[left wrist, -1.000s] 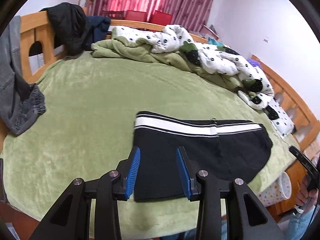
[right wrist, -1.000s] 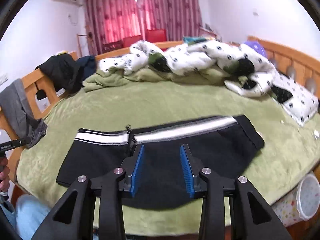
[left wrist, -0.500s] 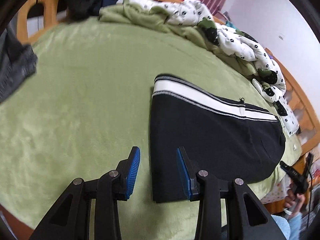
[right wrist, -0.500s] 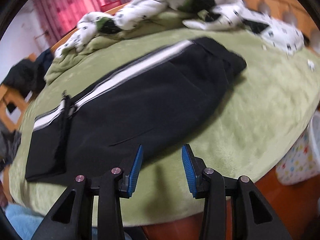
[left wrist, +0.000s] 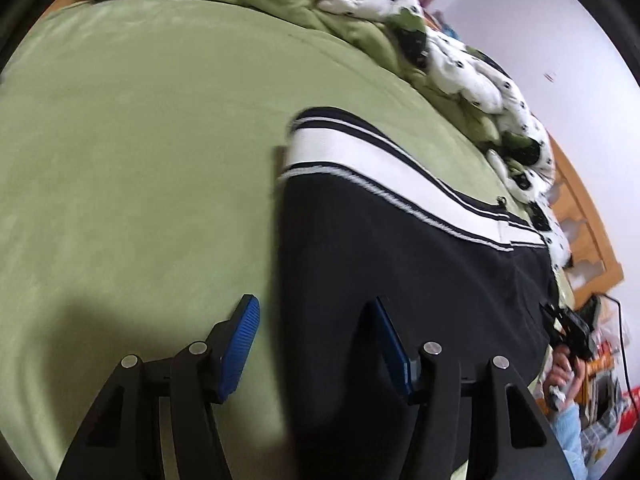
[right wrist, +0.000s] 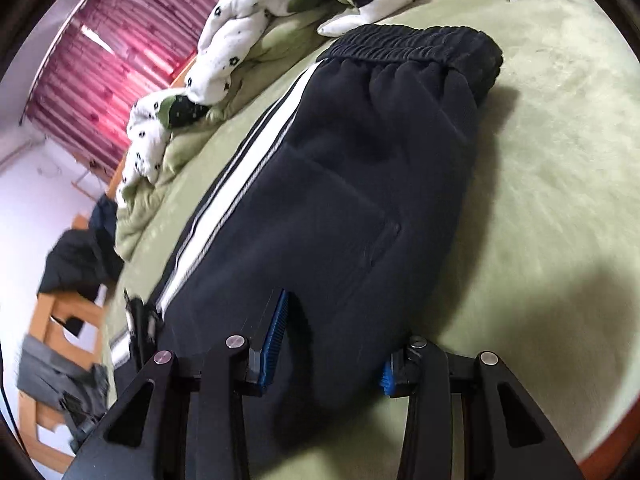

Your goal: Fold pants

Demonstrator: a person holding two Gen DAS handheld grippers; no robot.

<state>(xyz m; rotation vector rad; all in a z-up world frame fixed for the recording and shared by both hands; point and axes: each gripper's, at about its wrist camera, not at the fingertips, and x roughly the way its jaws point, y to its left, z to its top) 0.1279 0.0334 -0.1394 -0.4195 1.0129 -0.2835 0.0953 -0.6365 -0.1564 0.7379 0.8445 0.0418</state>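
Black pants [left wrist: 400,260] with a white side stripe [left wrist: 360,160] lie folded flat on the green bed cover [left wrist: 140,160]. My left gripper [left wrist: 316,320] hangs low over their left end, jaws opening. The end edge runs between the pads, which do not press on it. In the right wrist view the pants [right wrist: 340,180] stretch away to the elastic waistband [right wrist: 412,44]. My right gripper [right wrist: 332,354] straddles their near edge, its jaws closing slightly. Cloth bulges between the fingers and hides part of the right pad. The right gripper [left wrist: 568,332] also shows at the pants' far end, held by a hand.
A crumpled white spotted quilt [left wrist: 460,64] [right wrist: 248,40] lies along the far side of the bed. The wooden bed frame [left wrist: 592,240] [right wrist: 60,320] carries dark clothes [right wrist: 76,260] and grey jeans [right wrist: 44,368]. Red curtains [right wrist: 112,52] hang behind.
Both grippers have dropped close to the pants, the left at their end edge, the right at their near edge. The left jaws have widened. The right view has rolled.
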